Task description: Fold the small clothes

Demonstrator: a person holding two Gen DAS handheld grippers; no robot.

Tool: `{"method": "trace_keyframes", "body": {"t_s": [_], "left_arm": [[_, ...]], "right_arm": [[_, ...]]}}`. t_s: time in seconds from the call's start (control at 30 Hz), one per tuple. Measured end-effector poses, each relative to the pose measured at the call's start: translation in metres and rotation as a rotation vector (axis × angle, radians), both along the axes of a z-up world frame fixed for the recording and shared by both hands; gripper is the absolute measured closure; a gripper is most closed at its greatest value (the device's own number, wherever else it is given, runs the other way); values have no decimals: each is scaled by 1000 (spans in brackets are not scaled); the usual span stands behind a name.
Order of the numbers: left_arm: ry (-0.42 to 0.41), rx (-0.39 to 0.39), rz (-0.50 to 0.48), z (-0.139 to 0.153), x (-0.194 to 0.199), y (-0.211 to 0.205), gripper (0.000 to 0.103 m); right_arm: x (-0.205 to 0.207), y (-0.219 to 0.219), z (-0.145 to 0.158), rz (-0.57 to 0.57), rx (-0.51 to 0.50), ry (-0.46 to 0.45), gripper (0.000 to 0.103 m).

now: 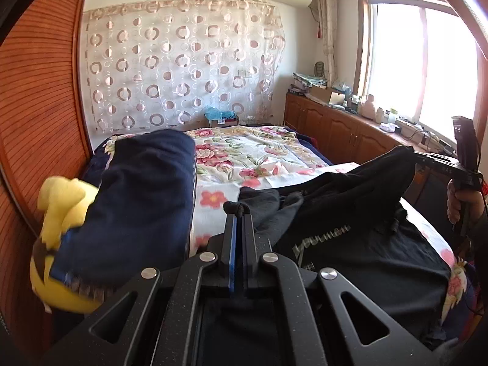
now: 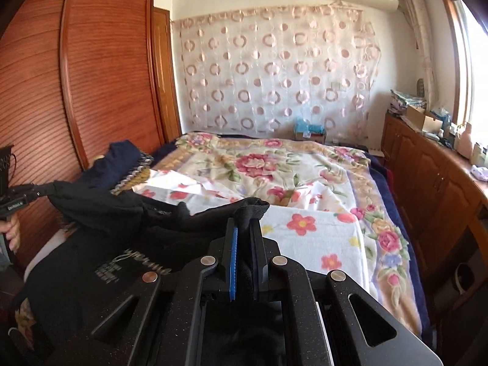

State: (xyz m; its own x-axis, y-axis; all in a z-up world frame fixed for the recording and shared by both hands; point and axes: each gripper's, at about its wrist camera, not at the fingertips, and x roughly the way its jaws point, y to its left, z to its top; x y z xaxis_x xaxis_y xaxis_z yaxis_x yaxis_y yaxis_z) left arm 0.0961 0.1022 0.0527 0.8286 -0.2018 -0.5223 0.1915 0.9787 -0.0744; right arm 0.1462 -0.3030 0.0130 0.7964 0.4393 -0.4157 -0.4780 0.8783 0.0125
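Bed (image 2: 305,180): covered w/ floral blanket (image 2: 259,164), pink/red roses on cream, dark blue border visible along right edge.

White sheet w/ small red flowers (image 2: 311,231) lies over blanket toward near edge, creased at its far left corner.

Black garment w/ pale lettering (image 1: 366,259) spread on near part of bed, over the sheet; its upper edge is lifted off the bed.

Navy folded garment (image 1: 143,201) at left edge of bed, approx mid-length.

Yellow plush toy (image 1: 58,213) at near left corner, touching the navy garment; blurred, detail not legible.
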Motion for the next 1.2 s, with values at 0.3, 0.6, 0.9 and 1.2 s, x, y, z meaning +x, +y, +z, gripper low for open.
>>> {"method": "trace_keyframes", "body": {"t_s": [0.3, 0.6, 0.9, 1.2], "left_arm": [[-27, -74, 59, -11, -91, 40, 100], [-5, -77, 64, -21, -131, 47, 100], [-7, -25, 110, -15, -158, 53, 99], [59, 9, 113, -31, -131, 53, 66]], "right_arm": [[-109, -44, -28, 11, 3, 13, 96], [-159, -67, -20, 7, -39, 85, 96], [-172, -61, -15, 21, -77, 137, 96], [-152, -40, -27, -19, -140, 199, 92]]}}
